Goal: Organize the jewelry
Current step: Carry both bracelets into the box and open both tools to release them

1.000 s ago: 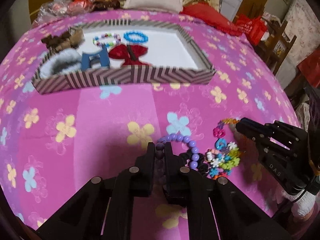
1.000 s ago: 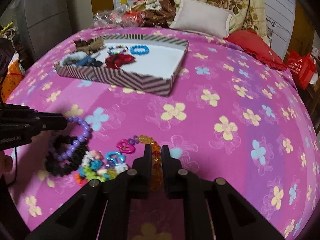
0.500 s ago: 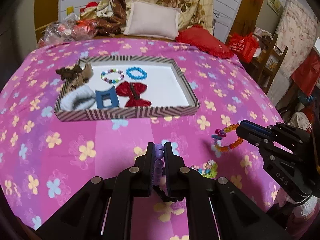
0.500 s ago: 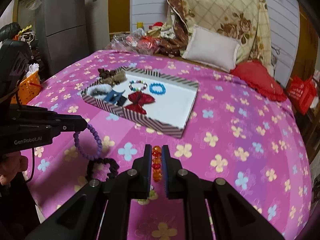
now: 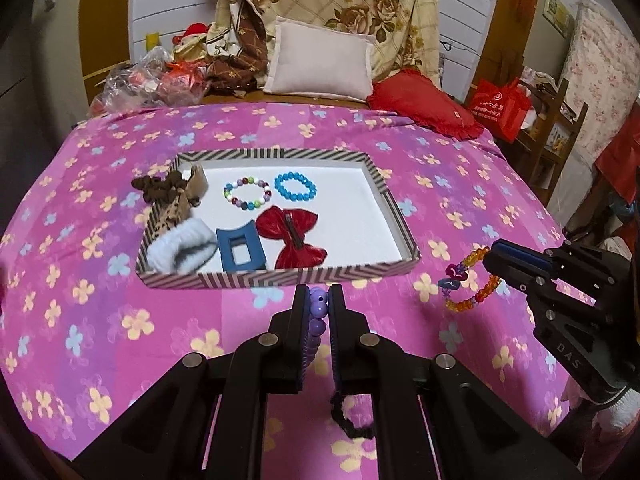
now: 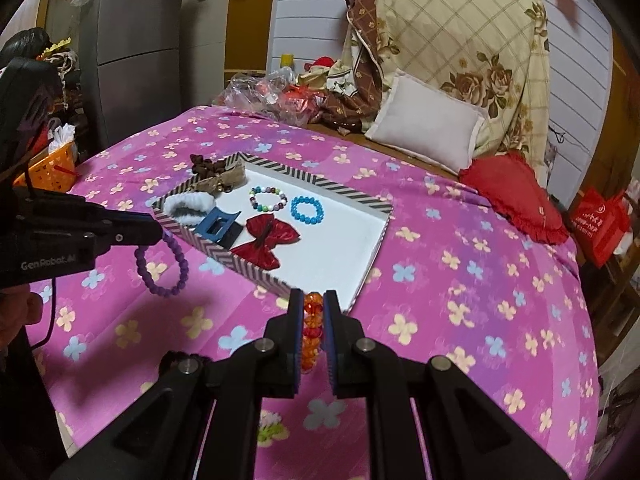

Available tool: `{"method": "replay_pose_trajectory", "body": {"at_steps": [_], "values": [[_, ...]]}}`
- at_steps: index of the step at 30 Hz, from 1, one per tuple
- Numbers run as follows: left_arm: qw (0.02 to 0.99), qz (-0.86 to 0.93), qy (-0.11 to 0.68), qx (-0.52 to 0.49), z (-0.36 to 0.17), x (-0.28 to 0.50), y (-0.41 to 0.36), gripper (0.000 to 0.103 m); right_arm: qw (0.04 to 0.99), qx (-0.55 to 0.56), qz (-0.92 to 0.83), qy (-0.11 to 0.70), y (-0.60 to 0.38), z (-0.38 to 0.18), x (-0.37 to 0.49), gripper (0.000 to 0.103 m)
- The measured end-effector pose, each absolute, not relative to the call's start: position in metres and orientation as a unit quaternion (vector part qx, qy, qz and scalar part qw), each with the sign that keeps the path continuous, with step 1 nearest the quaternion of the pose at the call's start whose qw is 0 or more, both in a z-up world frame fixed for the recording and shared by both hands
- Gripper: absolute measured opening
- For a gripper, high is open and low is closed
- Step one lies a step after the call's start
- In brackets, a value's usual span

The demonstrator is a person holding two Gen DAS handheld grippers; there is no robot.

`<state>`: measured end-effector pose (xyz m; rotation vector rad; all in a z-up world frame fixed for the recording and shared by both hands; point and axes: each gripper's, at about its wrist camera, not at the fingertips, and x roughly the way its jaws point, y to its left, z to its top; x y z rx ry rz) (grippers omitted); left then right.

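Observation:
My left gripper [image 5: 319, 294] is shut on a purple bead bracelet [image 5: 317, 312], held above the pink bedspread; the bracelet hangs from it in the right wrist view [image 6: 162, 268]. My right gripper [image 6: 313, 300] is shut on an orange bead bracelet [image 6: 312, 330], which dangles with pink and blue charms in the left wrist view [image 5: 468, 280]. The striped tray [image 5: 280, 276] lies ahead of both grippers. It holds a multicolour bracelet [image 5: 245, 193], a blue bracelet [image 5: 295, 186], a red bow [image 5: 294, 237], a blue clip [image 5: 240, 250] and scrunchies.
A black scrunchie [image 5: 352, 420] lies on the bedspread below my left gripper. A white pillow [image 5: 320, 64], a red cushion [image 5: 424, 108] and plastic bags [image 5: 152, 80] sit at the bed's far end. An orange basket [image 6: 48, 160] stands off the bed's left side.
Both grippers have risen from the bedspread with their bracelets and moved up and back. The pile of remaining trinkets has dropped out of view below.

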<state>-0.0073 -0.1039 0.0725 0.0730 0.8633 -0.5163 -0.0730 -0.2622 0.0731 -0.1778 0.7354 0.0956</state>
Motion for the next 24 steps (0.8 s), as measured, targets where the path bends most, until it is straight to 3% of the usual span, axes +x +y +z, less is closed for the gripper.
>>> {"method": "replay_pose_trajectory", "body": {"at_steps": [13,24], "values": [[0.879,-0.246,0.408,0.029,0.076,0.035,-0.146,0.012,0.92,-0.067,0.049,0.384,-0.287,0.074,0.012,0.009],[0.857,-0.226,0.462,0.018,0.025,0.096,-0.191,0.012,0.909,-0.026,0.065,0.411,-0.309,0.044,0.109,0.009]]}}
